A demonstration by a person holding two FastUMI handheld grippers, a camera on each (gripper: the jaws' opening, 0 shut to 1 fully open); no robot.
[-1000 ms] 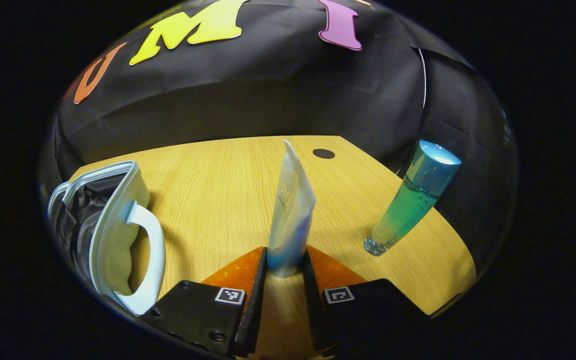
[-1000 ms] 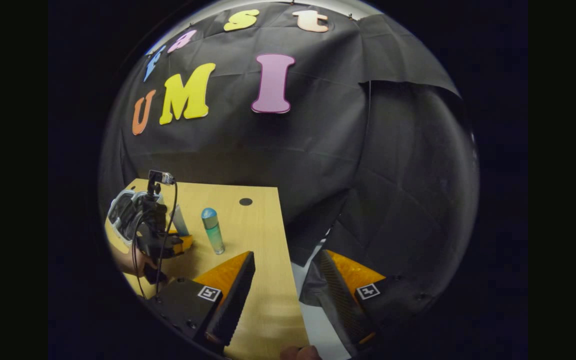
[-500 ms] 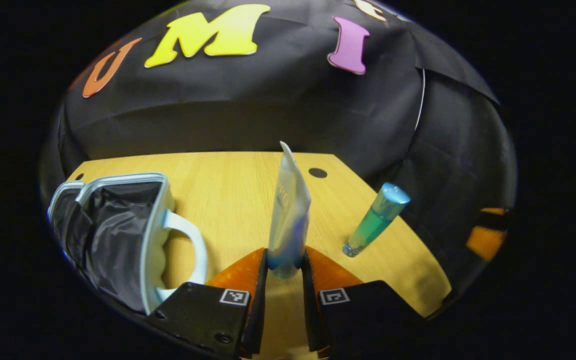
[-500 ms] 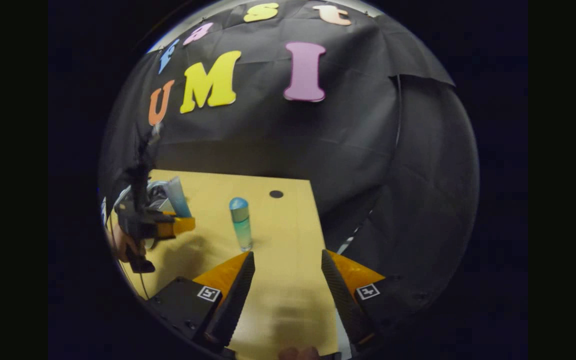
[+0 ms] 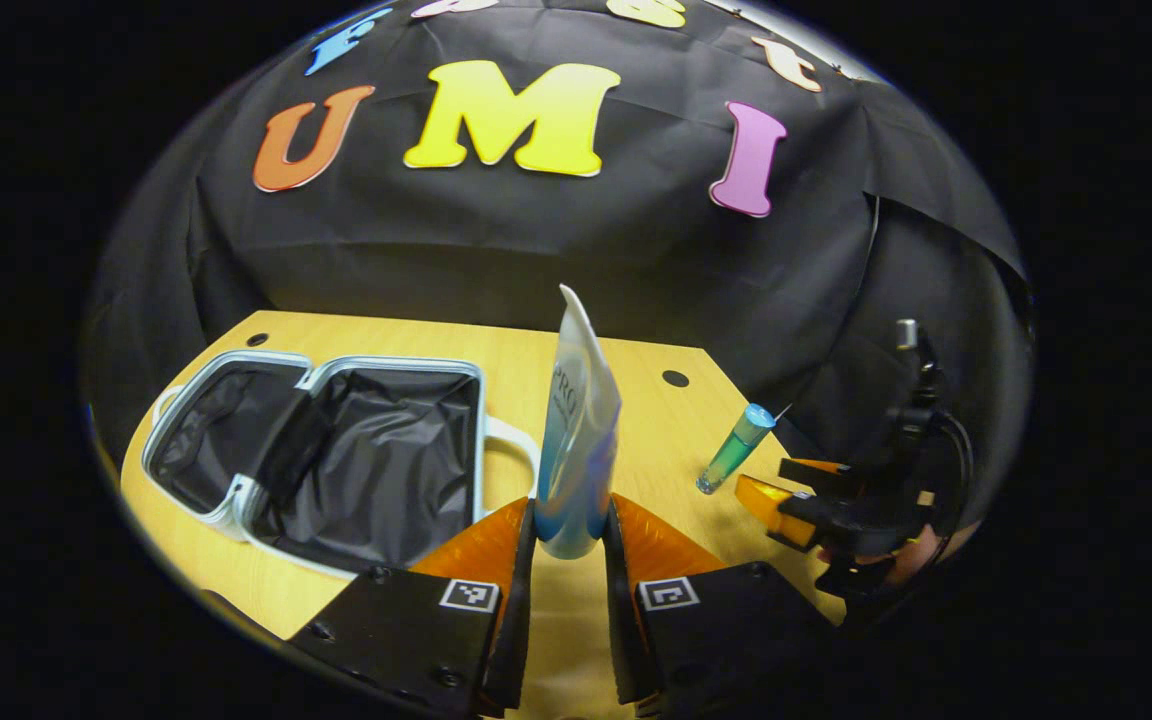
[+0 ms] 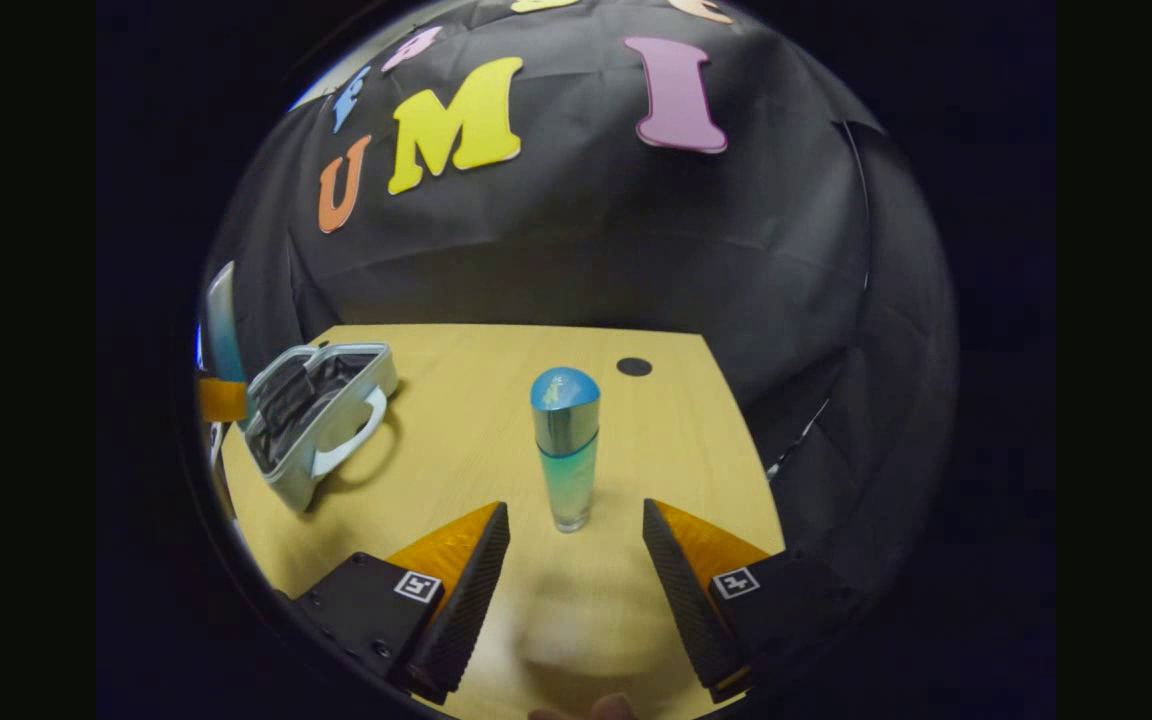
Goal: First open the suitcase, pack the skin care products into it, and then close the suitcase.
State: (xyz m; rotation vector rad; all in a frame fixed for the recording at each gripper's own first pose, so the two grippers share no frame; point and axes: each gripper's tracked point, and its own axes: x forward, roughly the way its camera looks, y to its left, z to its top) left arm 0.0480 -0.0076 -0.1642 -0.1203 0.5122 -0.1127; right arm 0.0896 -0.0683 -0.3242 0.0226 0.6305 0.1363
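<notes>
My left gripper (image 5: pixel 568 530) is shut on a white and blue squeeze tube (image 5: pixel 576 430), held upright above the table to the right of the open suitcase (image 5: pixel 336 460). The suitcase lies flat with its black lining showing and a pale handle (image 5: pixel 511 440) on its near side. In the right gripper view the suitcase (image 6: pixel 321 420) sits at the left, with the tube (image 6: pixel 223 335) at the far left edge. My right gripper (image 6: pixel 574 550) is open, just short of a standing green bottle with a blue cap (image 6: pixel 566 450). The left gripper view shows that bottle (image 5: pixel 733 450) next to the right gripper (image 5: pixel 786 490).
The wooden table (image 6: pixel 466 400) has a round dark hole (image 6: pixel 633 367) near its back right corner. Its right edge (image 6: pixel 746 440) drops off close to the bottle. Black cloth walls off the back and sides.
My left gripper has risen and drawn back with the tube, so both suitcase halves now show. My right gripper has swung left and forward, bringing the bottle between its open fingers.
</notes>
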